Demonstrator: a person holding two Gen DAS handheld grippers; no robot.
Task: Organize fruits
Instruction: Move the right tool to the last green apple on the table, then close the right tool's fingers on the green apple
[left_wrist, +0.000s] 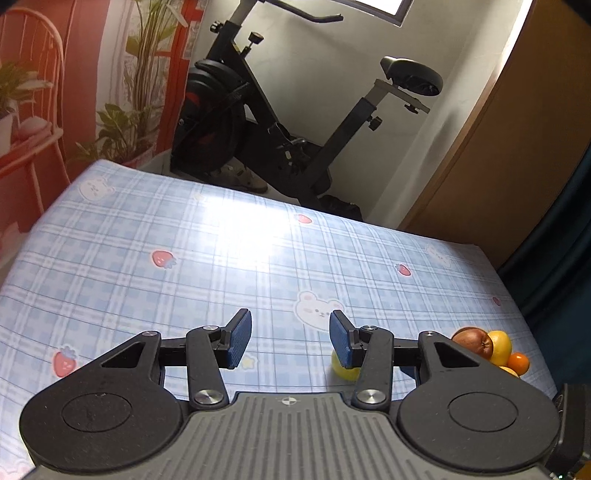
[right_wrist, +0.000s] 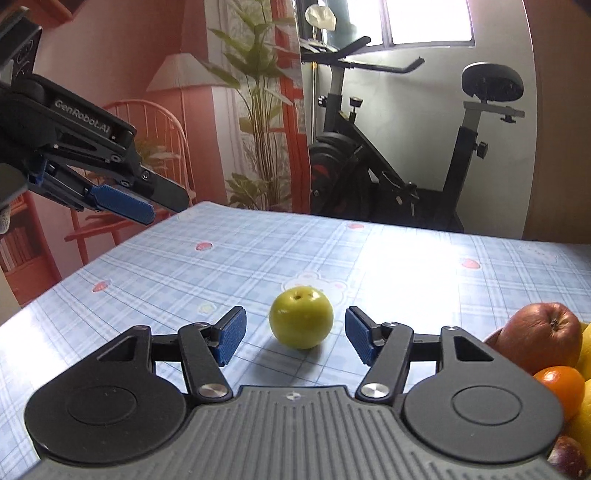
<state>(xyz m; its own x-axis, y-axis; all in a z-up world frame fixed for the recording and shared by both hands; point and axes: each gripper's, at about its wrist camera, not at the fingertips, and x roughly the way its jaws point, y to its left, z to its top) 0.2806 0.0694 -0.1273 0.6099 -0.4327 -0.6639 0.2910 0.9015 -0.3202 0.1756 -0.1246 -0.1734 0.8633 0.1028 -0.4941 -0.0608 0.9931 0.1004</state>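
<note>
Right wrist view: right gripper (right_wrist: 295, 334) fingers spread, empty, green apple (right_wrist: 301, 317) just ahead, untouched.

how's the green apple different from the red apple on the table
The green apple sits alone on the checked tablecloth, between the right gripper's open fingers; the red apple is bunched with other fruit at the right. The green one is smooth and bright, the red one dull. Both are round.
</note>
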